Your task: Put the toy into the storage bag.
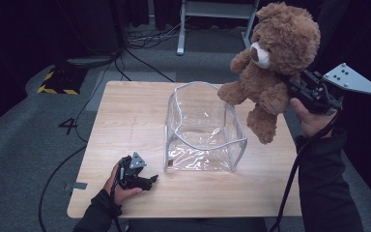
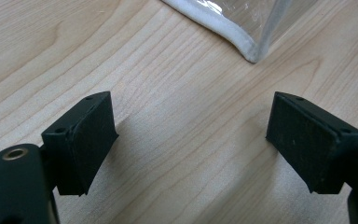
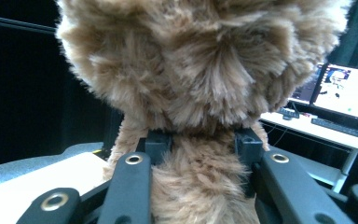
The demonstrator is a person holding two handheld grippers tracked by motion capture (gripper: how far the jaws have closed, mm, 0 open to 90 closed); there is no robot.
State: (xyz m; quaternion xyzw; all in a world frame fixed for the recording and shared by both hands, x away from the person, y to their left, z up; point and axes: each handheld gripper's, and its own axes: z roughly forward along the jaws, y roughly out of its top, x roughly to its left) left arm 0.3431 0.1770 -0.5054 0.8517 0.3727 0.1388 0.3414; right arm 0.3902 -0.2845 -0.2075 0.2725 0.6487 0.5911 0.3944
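Note:
A brown teddy bear hangs in the air above the right rim of a clear plastic bag that stands open on the wooden table. My right gripper is shut on the bear from behind, at its neck; in the right gripper view both jaws press into the fur of the bear just below its head. My left gripper rests on the table near the bag's front left corner. Its jaws stand wide open over bare wood, with the bag's white-edged corner ahead.
Cables run across the grey floor left of the table, beside a yellow-and-black striped mat. A white desk frame stands behind the table. A desk with a lit monitor shows past the bear.

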